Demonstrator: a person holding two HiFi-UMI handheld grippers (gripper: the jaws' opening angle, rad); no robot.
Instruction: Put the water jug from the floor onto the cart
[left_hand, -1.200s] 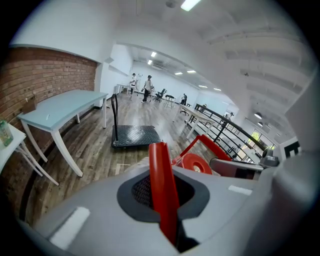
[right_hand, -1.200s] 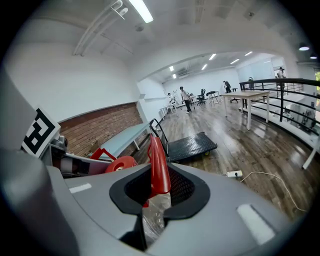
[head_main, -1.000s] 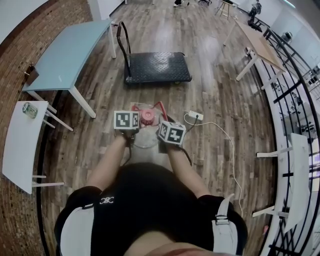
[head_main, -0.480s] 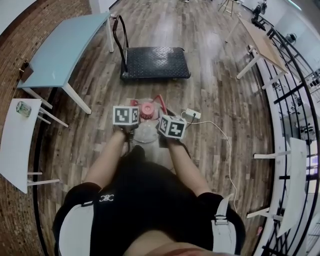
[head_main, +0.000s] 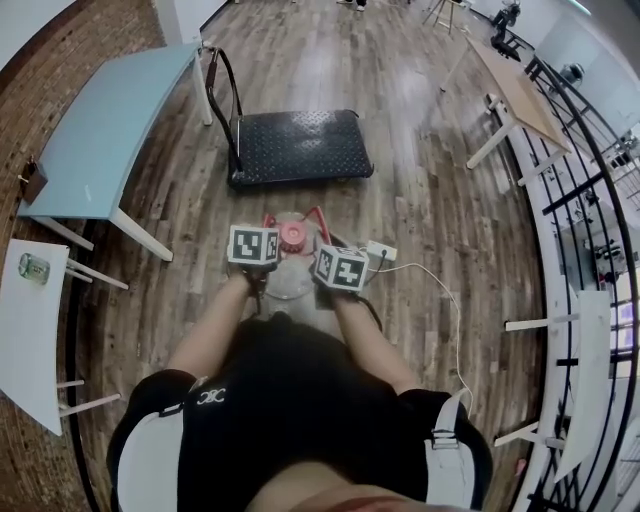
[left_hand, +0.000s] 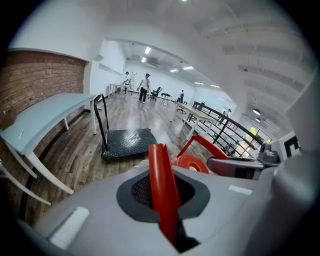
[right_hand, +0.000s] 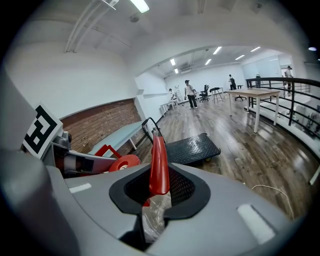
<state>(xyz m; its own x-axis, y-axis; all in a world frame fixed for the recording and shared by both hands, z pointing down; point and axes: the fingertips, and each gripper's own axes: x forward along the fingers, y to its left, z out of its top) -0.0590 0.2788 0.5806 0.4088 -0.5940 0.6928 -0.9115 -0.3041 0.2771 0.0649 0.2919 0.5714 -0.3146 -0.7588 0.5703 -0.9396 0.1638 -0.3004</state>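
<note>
With left gripper (left_hand: 165, 200) and right gripper (right_hand: 157, 200) both clenched on water jug (head_main: 291, 262) red handle (right_hand: 159, 165), keep level; lower squarely onto cart (head_main: 295, 145).

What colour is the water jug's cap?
Red: the round plastic cap of the clear water jug, best in the head view.

Bare wood floor (head_main: 300, 197) open between water jug (head_main: 292, 237) and cart (head_main: 300, 145), upright push handle (head_main: 228, 105) at cart's left end, blue table (head_main: 95, 135) farther left, power strip (head_main: 381, 250) and cable (head_main: 440, 290) just right of jug
</note>
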